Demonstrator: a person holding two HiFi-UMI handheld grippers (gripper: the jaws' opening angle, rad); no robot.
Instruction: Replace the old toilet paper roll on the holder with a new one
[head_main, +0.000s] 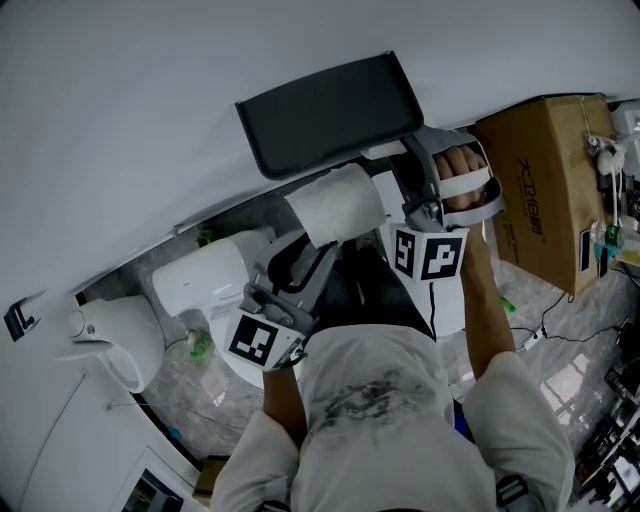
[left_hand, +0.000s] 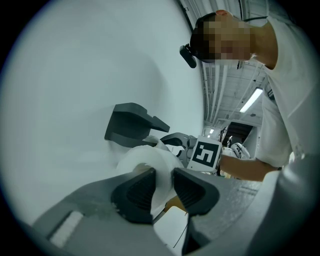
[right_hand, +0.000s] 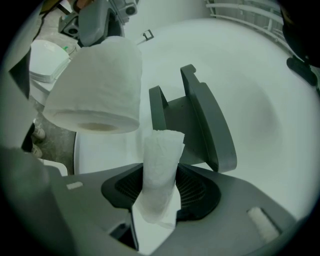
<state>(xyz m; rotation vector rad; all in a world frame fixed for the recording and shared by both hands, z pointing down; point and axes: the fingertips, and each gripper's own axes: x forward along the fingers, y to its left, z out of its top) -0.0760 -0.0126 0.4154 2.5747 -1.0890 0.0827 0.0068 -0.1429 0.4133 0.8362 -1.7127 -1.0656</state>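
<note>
Plainly, both grippers were loaded. The left gripper (left_hand: 162, 187) had its jaws pinched on the wall of the new roll (head_main: 335, 205) — a full white one, with one pad against its outside and the other toward the cardboard core. It held that roll in the air just below the lower edge of the dark grey holder (head_main: 330, 110), which was fixed to the white wall (head_main: 130, 110). Whether roll and holder touched could not be told.

The right gripper (right_hand: 160, 187) was closed on the old roll (right_hand: 161, 165) — a thin, flattened remnant of white paper that stood up from between the pads. In the right gripper view this remnant sat in front of the holder and beside the new roll, apart from both. In the head view the right gripper was just below the holder's right end, near a cardboard box (head_main: 545, 180). A white bathroom fixture (head_main: 205, 275) lay beside the left gripper.
</note>
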